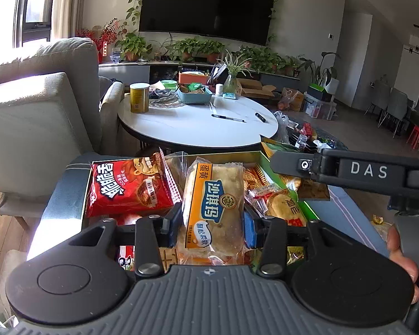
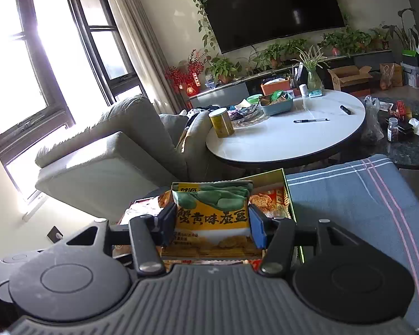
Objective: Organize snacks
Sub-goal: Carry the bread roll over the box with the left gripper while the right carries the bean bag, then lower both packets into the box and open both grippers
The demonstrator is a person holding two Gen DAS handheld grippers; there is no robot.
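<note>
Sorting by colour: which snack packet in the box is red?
The red packet at the box's left end; the left gripper's pastry packet is orange.

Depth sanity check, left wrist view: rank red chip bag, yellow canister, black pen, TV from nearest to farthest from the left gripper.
1. red chip bag, in the snack box just left of the left gripper
2. black pen, mid round table, right of centre
3. yellow canister, table's far left edge
4. TV, on the back wall
</note>
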